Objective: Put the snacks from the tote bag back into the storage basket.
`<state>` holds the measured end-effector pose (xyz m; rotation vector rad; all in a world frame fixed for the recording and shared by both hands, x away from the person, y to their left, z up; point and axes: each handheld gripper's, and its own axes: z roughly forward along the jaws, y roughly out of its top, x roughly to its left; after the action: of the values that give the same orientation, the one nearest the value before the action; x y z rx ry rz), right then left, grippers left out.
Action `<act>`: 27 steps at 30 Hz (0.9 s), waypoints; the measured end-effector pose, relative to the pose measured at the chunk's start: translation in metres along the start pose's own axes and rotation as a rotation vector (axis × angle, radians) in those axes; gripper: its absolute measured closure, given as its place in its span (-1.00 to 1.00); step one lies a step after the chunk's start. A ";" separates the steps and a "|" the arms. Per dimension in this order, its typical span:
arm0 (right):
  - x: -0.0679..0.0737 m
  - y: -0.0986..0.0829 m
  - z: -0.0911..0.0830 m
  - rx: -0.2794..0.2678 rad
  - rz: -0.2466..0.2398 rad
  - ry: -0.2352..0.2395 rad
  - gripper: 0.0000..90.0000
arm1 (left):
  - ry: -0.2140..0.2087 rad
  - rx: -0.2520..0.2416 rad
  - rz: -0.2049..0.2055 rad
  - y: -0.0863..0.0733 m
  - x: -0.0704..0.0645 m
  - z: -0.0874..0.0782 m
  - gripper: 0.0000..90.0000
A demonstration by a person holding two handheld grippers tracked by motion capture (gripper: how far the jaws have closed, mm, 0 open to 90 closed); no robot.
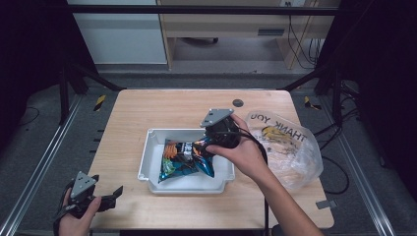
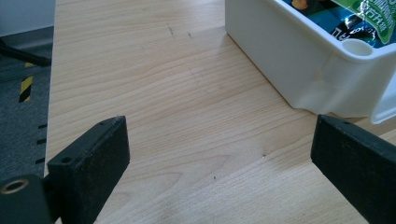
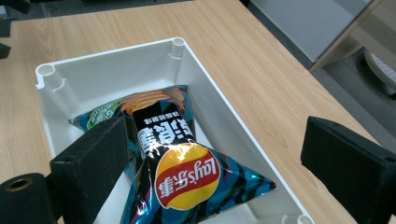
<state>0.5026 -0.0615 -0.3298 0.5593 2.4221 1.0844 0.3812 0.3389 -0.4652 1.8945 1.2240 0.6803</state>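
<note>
A pale wooden bench (image 1: 147,105) holds a white tray (image 1: 147,157) at frame centre. Inside lies a blue Lay's chip bag (image 3: 187,179). The right gripper (image 3: 210,154) hovers open above it. The left gripper (image 1: 105,194), lower left, is open. A "THANK YOU" plastic bag (image 1: 290,147) lies right.

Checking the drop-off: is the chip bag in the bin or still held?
In. The chip bag lies flat inside the white bin; the right gripper is above it, jaws wide apart.
</note>
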 end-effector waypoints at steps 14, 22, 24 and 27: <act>-0.006 -0.025 -0.033 -0.036 0.076 -0.051 -0.81 | 0.009 0.005 0.008 0.001 -0.001 0.000 -0.91; -0.010 -0.039 -0.044 -0.051 0.103 -0.069 -0.81 | 0.016 0.004 0.009 0.001 0.000 0.000 -0.91; -0.011 -0.043 -0.047 -0.054 0.108 -0.079 -0.81 | 0.017 0.005 0.007 0.000 0.001 -0.001 -0.91; -0.010 -0.053 -0.052 -0.060 0.118 -0.094 -0.81 | 0.023 -0.001 0.000 -0.001 0.002 -0.003 -0.91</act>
<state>0.4742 -0.1300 -0.3369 0.7243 2.2922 1.1476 0.3786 0.3416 -0.4643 1.8907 1.2372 0.7045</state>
